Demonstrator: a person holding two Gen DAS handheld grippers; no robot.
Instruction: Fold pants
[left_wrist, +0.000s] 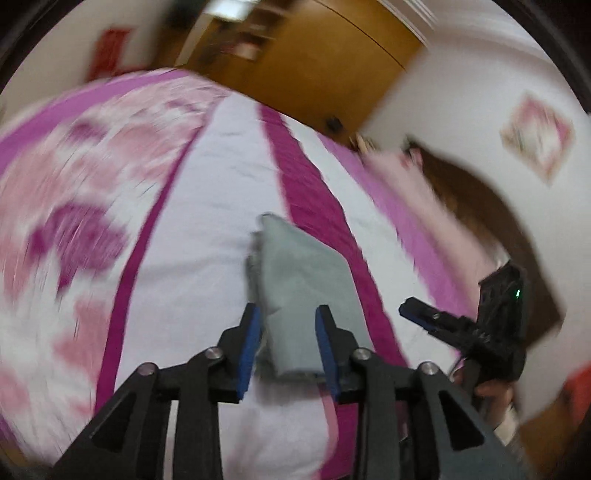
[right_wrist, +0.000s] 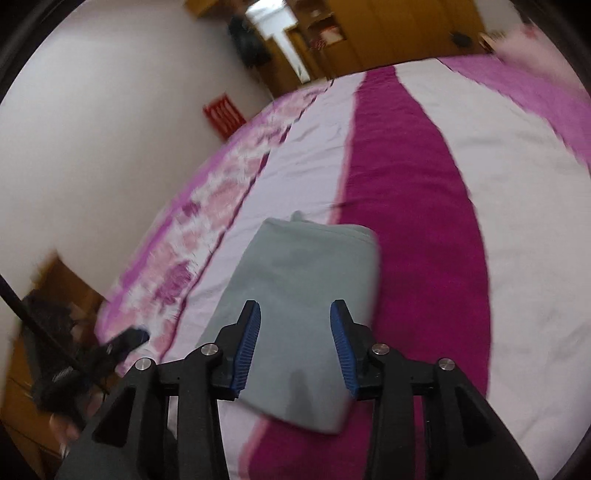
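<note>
The grey pants (left_wrist: 303, 277) lie folded into a small flat packet on the bed's sheet (left_wrist: 221, 184), which is white with magenta stripes. My left gripper (left_wrist: 288, 312) hovers over the packet's near end. Its blue pads stand apart, and the cloth shows between and below them without being pinched. In the right wrist view the same packet (right_wrist: 306, 266) lies across a white band and a magenta stripe (right_wrist: 406, 166). My right gripper (right_wrist: 295, 306) is open above it with nothing held. Each gripper shows blurred at the edge of the other's view, the right one (left_wrist: 417, 314) and the left one (right_wrist: 129, 339).
A wooden wardrobe (left_wrist: 314, 55) stands beyond the bed's far end. A pale pink blanket or pillow (left_wrist: 406, 173) lies by a brown headboard (left_wrist: 480, 206). A red sign (right_wrist: 223, 114) hangs on the white wall. A hand (left_wrist: 491, 391) holds the right gripper.
</note>
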